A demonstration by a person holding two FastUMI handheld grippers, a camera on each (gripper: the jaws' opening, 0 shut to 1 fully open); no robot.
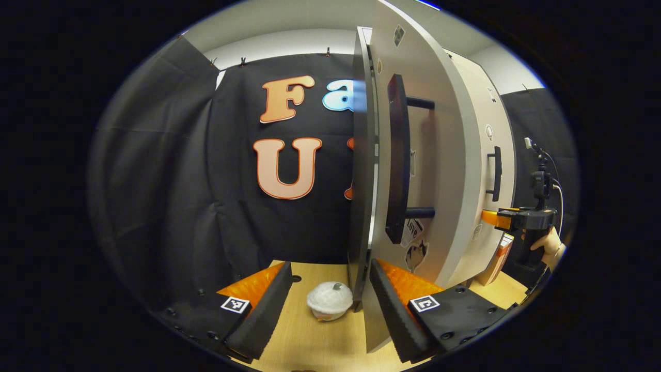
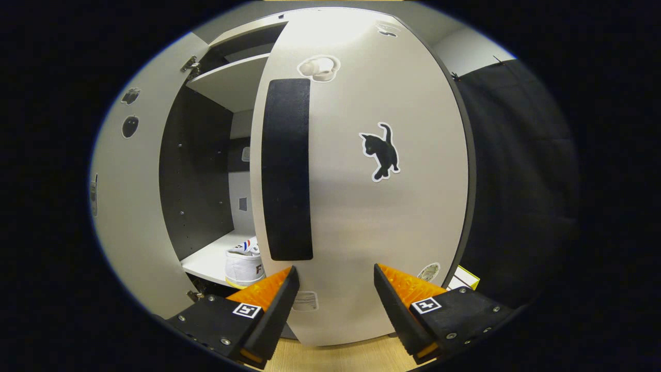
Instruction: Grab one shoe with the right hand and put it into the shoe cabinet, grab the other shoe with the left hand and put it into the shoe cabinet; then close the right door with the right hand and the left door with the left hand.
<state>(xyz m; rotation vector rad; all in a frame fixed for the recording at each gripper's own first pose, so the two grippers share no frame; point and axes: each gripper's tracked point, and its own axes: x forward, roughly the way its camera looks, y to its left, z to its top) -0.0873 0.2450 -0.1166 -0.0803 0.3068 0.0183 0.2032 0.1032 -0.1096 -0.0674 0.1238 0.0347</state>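
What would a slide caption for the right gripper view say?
Open right gripper faces the cabinet's right door, part-closed; a white shoe sits on the shelf inside.

Your left gripper (image 1: 330, 305) has two wedge-shaped fingers with ribbed inner faces, each on a dark flat base plate. Each plate carries a small square black-and-white marker tag (image 1: 235, 304) near the finger root and a row of round screw heads (image 1: 209, 335) along its outer edge. Your right gripper (image 2: 334, 305) is built the same way, with a marker tag (image 2: 426, 305) on each plate and bright screw heads (image 2: 447, 335) at the corners. Seen from the left gripper view, the right gripper's body (image 1: 534, 219) is a dark block on a handle, with a post on top and a thin cable (image 1: 556, 178) looping off it. Your hand (image 1: 550, 245) on that handle is bare.
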